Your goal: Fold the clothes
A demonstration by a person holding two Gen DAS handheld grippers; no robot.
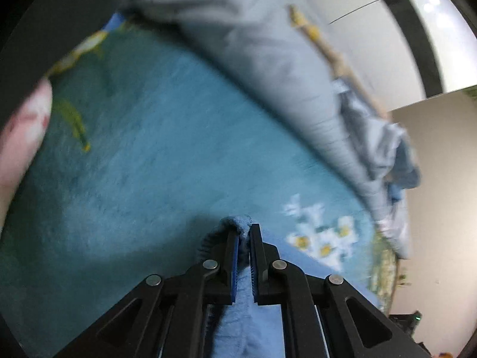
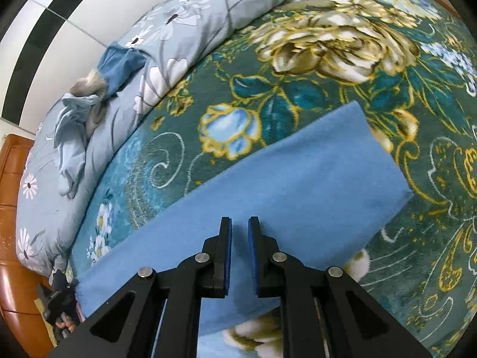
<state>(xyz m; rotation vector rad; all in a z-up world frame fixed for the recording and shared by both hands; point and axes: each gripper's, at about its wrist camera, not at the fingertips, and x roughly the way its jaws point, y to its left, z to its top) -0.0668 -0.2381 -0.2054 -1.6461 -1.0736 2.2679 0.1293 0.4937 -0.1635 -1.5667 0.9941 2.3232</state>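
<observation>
Left claw (image 1: 244, 238) nearest, pinched on a tuft of blue cloth (image 2: 268, 185); right claw (image 2: 240, 238) narrow, nothing visibly held, above cloth's near half; cloth lies folded on bed blanket (image 2: 313, 68), long axis near-left to far-right; left hand already has the edge.

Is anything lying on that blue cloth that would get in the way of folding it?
Nothing visible. The blue cloth lies flat on the flowered blanket with nothing on top; the rumpled clothes sit apart on the quilt.

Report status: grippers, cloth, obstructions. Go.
Left gripper shut on blue cloth edge. Right gripper shut over the cloth, no grip visible. Cloth folded flat on floral blanket. Nothing in the way.
</observation>
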